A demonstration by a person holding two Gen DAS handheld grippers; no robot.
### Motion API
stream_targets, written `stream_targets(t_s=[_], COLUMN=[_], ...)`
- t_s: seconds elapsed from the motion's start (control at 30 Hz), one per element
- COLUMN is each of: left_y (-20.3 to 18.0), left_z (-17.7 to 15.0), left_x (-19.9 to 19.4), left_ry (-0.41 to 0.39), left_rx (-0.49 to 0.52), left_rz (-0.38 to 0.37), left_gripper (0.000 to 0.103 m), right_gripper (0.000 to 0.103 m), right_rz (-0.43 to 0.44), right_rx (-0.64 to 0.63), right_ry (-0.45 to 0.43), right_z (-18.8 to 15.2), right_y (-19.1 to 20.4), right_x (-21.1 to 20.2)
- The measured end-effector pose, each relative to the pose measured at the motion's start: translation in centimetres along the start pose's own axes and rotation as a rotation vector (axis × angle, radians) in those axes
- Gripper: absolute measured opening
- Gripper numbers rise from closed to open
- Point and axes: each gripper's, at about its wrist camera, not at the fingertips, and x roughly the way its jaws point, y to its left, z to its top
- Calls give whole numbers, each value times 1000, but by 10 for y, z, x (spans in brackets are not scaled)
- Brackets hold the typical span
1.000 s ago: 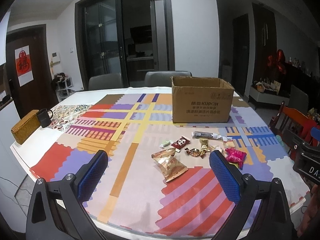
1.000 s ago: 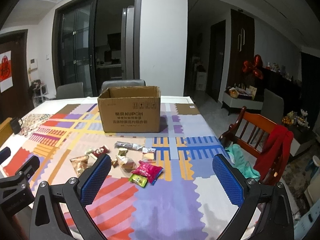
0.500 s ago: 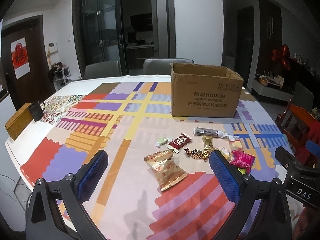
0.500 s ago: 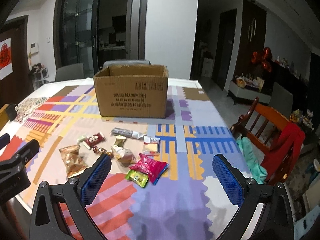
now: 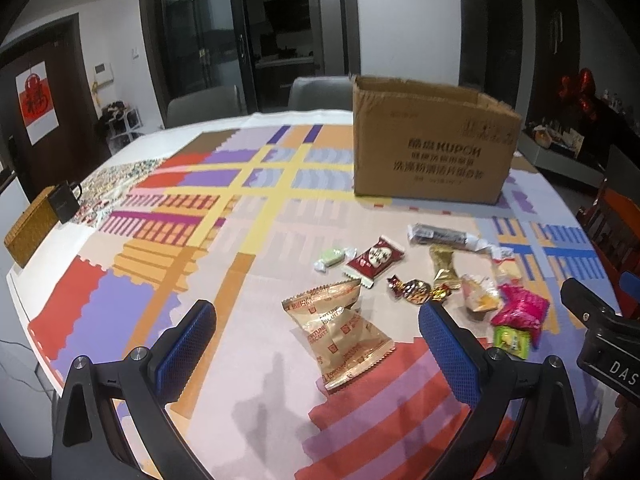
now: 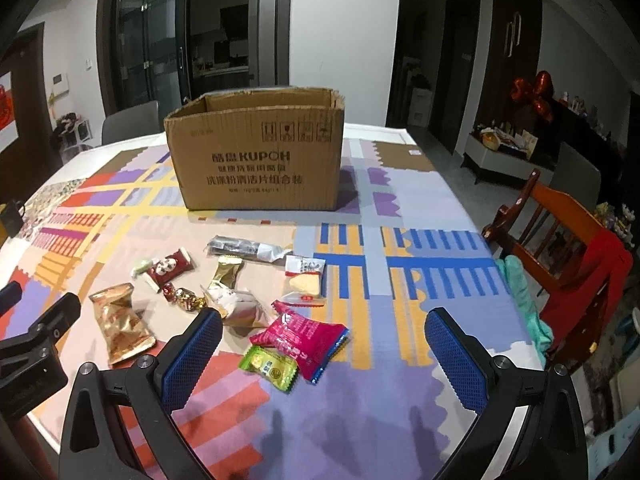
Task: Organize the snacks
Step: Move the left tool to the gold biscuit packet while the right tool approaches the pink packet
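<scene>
Several wrapped snacks lie on the patterned tablecloth in front of an open cardboard box [image 5: 434, 152], which also shows in the right wrist view [image 6: 256, 160]. A gold biscuit pack [image 5: 340, 330] lies between the open fingers of my left gripper [image 5: 318, 346], a little ahead of them. A pink pack [image 6: 300, 338] and a green candy [image 6: 269, 363] lie just ahead of my open right gripper [image 6: 324, 364], near its left finger. A red candy [image 5: 375, 258], a long dark bar [image 6: 244, 247] and a cheese-like pack [image 6: 305, 278] lie farther on. Both grippers are empty.
A woven basket [image 5: 28, 228] and a black mug [image 5: 64, 200] sit at the table's left edge. A wooden chair [image 6: 560, 240] with red cloth stands right of the table. Grey chairs [image 5: 320, 92] stand behind it. The right gripper body [image 5: 600, 340] shows at the left view's right edge.
Both grippers have moved forward and lower toward the snacks; the snacks and box now look larger and closer. Both stay open and empty.
</scene>
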Motion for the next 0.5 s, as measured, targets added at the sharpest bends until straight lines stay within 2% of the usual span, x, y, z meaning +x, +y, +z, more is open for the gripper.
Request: stream_targets(t_s=[0.5], left_y=[-9], left_z=[-5], left_x=[55], left_ry=[112], left_rx=[-1], left_rz=[30], left_gripper=[100], right_gripper=[103], right_rz=[2], right_rx=[-8], right_ry=[105], right_z=[-4], right_y=[4], right_x=[55])
